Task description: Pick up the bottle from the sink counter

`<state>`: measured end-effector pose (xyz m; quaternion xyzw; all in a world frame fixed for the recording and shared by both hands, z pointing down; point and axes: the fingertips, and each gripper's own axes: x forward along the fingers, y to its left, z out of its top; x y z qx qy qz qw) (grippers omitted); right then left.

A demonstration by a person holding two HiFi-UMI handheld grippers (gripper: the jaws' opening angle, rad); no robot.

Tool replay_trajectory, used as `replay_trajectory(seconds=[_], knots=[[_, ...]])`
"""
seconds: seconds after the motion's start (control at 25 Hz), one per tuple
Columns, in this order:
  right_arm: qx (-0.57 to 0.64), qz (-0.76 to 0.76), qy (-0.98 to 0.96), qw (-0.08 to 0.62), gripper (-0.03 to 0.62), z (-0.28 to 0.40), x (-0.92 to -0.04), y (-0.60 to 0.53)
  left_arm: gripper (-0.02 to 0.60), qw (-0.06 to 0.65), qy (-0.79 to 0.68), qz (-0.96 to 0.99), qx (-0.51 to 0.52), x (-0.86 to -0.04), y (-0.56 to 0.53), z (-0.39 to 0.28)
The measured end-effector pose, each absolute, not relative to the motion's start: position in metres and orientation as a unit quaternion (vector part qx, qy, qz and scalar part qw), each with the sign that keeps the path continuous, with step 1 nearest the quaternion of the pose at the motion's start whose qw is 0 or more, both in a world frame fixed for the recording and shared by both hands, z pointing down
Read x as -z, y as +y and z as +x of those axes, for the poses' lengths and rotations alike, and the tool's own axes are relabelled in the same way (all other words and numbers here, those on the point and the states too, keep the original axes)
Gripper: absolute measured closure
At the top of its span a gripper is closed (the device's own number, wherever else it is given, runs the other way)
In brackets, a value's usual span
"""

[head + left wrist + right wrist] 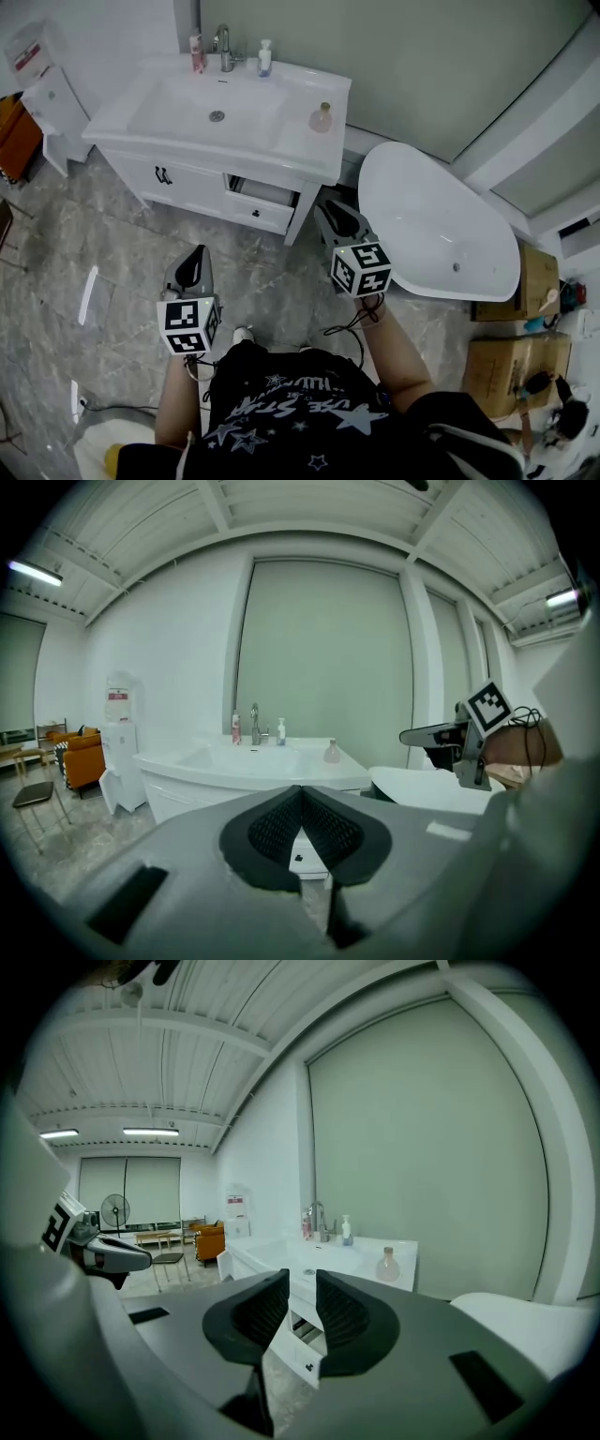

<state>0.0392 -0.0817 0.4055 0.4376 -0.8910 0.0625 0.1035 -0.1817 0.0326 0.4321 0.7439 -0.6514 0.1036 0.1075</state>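
Head view: the bottle stands at the counter's right edge. My left fingers and right fingers hang over the floor, well short of it.

Left gripper view: fingers pressed together, empty.

Right gripper view: fingers slightly apart, empty, bottle ahead.

I judge this the approach. Next, the right must reach forward and open wider.

Head view: looked steeply down from above the person; surface sat near the frame's top edge, well away. Left gripper view and right gripper view: low, roughly level, both faced that same surface from well back. All three shared its faucet and the bathtub.
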Motion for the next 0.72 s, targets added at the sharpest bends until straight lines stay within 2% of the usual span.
replay_trajectory(seconds=[0.12,0.32,0.56,0.72], knots=[[-0.064,0.451,-0.884,0.104,0.431,0.017,-0.403,-0.092,0.563,0.115,-0.643,0.752,-0.092,-0.430,0.019,-0.208],[-0.072,0.475,-0.871,0.107,0.347,-0.008,-0.406,-0.101,0.563,0.126,-0.623,0.767,-0.087,-0.438,0.008,-0.239],[-0.098,0.495,-0.856,0.111,0.258,-0.010,-0.421,-0.102,0.563,0.133,-0.606,0.779,-0.090,-0.448,0.000,-0.251],[-0.116,0.510,-0.846,0.104,0.233,-0.003,-0.430,-0.113,0.563,0.135,-0.597,0.785,-0.097,-0.454,-0.008,-0.250]])
